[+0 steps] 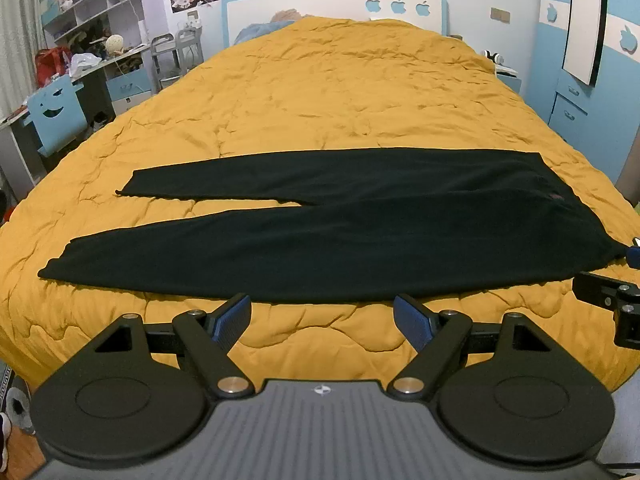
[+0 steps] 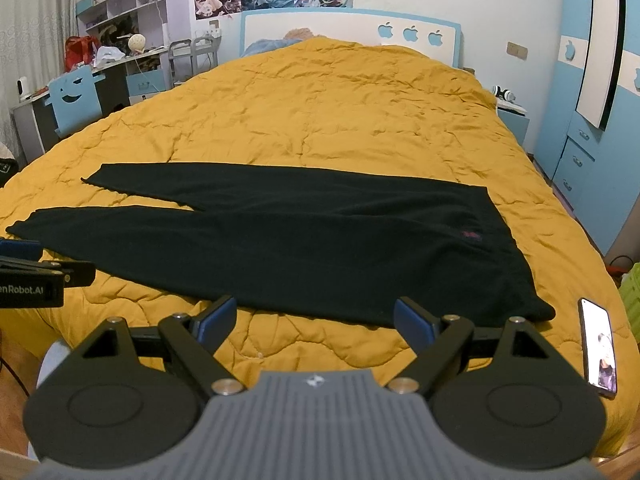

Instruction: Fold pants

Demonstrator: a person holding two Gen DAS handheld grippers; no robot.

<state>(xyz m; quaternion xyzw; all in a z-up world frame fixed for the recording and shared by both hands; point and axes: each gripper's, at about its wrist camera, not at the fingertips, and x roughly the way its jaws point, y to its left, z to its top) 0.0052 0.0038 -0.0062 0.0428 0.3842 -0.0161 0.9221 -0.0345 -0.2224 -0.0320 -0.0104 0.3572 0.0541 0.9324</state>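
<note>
Black pants [image 1: 360, 232] lie flat and unfolded across the near part of the bed, on the mustard quilt [image 1: 320, 92]. The waistband is on the right, and both legs run left and split into a narrow V. The near leg's cuff [image 1: 54, 270] is at the far left; the far leg's cuff [image 1: 128, 186] is a bit further in. There is a small red logo [image 2: 471, 235] near the waistband.

The left hand-held gripper [image 1: 322, 320] has its jaws spread wide, holds nothing and hovers just short of the near leg's edge. The right hand-held gripper [image 2: 316, 320] is also wide open and empty, just short of the hem near the waist end. Neither pad clearly touches the fabric.

A phone [image 2: 599, 350] with its screen lit lies on the quilt at the right, near the waistband corner. A blue chair [image 1: 56, 114] and a cluttered bench [image 2: 120, 56] stand far left.
</note>
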